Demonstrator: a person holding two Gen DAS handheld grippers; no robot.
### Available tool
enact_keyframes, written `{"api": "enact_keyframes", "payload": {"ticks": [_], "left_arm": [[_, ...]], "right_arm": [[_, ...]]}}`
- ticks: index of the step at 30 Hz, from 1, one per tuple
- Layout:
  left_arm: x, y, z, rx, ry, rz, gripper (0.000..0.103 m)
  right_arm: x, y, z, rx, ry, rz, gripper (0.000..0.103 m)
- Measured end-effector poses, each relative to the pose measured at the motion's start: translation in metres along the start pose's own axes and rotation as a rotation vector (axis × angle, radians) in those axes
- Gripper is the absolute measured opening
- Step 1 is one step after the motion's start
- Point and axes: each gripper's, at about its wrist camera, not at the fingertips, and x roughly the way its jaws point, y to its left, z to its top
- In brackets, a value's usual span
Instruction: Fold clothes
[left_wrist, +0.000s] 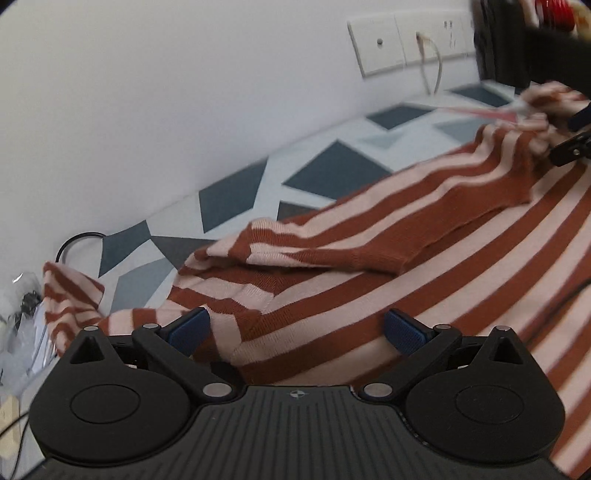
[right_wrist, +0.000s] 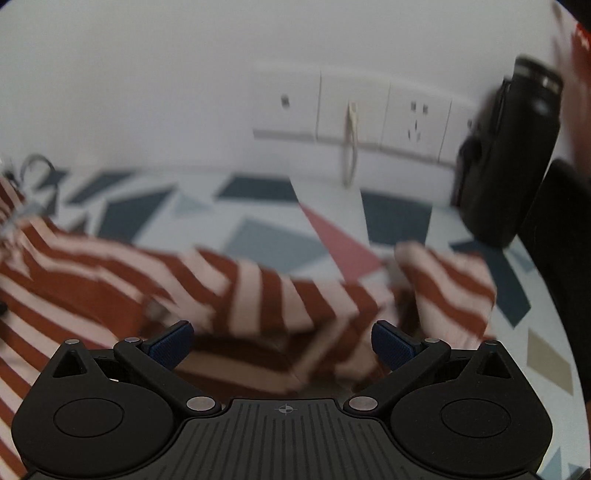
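White wall behind, a bench (left_wrist: 332, 173) with blue and grey shapes carries a rust-and-pink striped sweater (left_wrist: 424, 266), rumpled, one sleeve folded across. Both hand-held grippers, left (left_wrist: 297, 328) and right (right_wrist: 282, 341), gape wide above it.

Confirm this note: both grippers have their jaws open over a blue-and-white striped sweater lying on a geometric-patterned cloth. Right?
Not quite. The sweater is rust-brown and pale pink striped, as the left wrist view shows. The left gripper and right gripper do have open jaws, and the patterned cloth is correct.
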Motion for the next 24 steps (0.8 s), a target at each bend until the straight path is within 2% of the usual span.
{"api": "enact_keyframes", "payload": {"ticks": [2, 8, 12, 15, 19, 24], "left_arm": [[0.01, 0.005, 0.008, -0.028, 0.005, -0.016, 0.103], [0.048, 0.022, 0.033, -0.157, 0.051, -0.058, 0.103], [0.071, 0.027, 0.054, -0.165, 0.058, -0.021, 0.103], [0.09, 0.034, 0.068, -0.215, 0.043, 0.041, 0.103], [0.106, 0.048, 0.075, -0.358, 0.003, 0.094, 0.103], [0.099, 0.055, 0.067, -0.423, -0.008, 0.057, 0.103]], "right_arm": [[0.012, 0.008, 0.0, -0.027, 0.021, -0.015, 0.102], [0.037, 0.027, 0.025, -0.083, -0.003, -0.068, 0.102], [0.059, 0.023, 0.052, -0.077, -0.012, -0.087, 0.102], [0.074, 0.015, 0.073, -0.038, -0.027, -0.101, 0.102], [0.084, -0.006, 0.085, 0.091, -0.057, -0.115, 0.102], [0.09, -0.03, 0.088, 0.228, -0.076, -0.106, 0.102]]}}
